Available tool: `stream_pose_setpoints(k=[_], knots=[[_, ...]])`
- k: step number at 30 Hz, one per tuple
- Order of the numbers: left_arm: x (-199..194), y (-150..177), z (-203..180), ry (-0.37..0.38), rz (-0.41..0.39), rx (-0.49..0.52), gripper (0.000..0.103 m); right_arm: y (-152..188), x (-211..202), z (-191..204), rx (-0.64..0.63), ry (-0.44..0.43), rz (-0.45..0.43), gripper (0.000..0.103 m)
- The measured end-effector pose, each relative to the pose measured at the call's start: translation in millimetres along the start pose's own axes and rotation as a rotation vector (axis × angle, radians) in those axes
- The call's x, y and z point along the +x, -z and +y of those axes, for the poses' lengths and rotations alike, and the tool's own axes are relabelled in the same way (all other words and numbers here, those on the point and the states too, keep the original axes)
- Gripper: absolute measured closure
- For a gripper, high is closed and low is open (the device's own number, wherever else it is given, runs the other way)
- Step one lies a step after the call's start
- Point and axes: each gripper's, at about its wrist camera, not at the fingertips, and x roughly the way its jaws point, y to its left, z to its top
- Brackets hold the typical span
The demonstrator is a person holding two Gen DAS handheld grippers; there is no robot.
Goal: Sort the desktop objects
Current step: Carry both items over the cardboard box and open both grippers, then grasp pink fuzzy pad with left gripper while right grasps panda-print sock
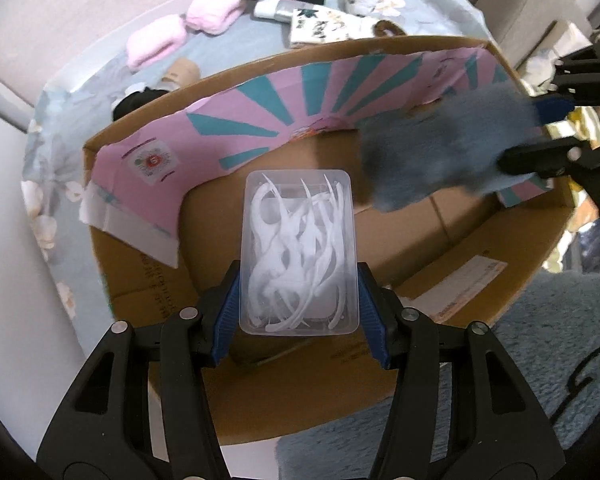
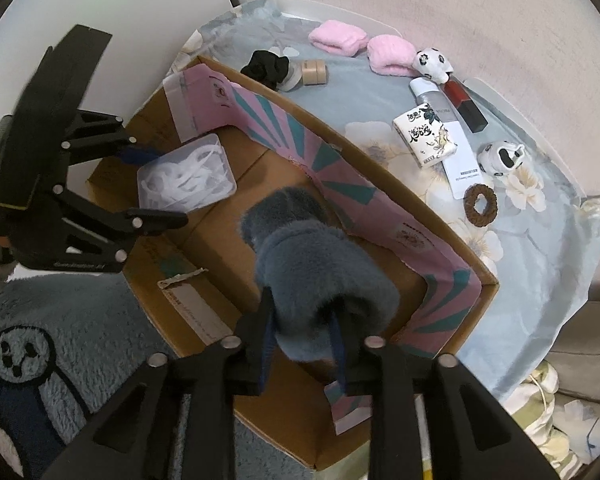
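My left gripper (image 1: 299, 312) is shut on a clear plastic box of white floss picks (image 1: 298, 252) and holds it over the open cardboard box (image 1: 440, 240); the floss box also shows in the right wrist view (image 2: 186, 178). My right gripper (image 2: 302, 340) is shut on a fuzzy blue-grey sock (image 2: 316, 280) and holds it inside the cardboard box (image 2: 220, 248) near its pink-and-teal flap (image 2: 340, 184). The sock (image 1: 440, 148) and right gripper (image 1: 540, 136) show at the right of the left wrist view.
On the floral cloth (image 2: 500, 272) behind the box lie two pink socks (image 2: 364, 46), a black scrunchie (image 2: 268, 66), a tape roll (image 2: 314, 72), panda figures (image 2: 434, 62), a tissue pack (image 2: 424, 136), a tube (image 2: 448, 132), a lipstick (image 2: 466, 106) and a brown scrunchie (image 2: 480, 204). A blue fuzzy rug (image 2: 60, 320) lies in front.
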Motion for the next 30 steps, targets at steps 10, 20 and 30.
stream_pose_setpoints(k=[10,20,30], knots=[[-14.8,-0.4,-6.2,-0.086,-0.055,0.046,0.0,7.4,-0.5,-7.6,0.041,0.016,0.001,0.032],[-22.6,2.3,-2.0,-0.055,-0.058,0.033,0.0,7.8,-9.9,-10.0,0.103,-0.031,-0.055,0.007],[-49.5,-1.9,9.9,0.02,-0.106,0.02,0.0,3.6,-31.3,-13.3,0.158,0.055,-0.088,0.003]])
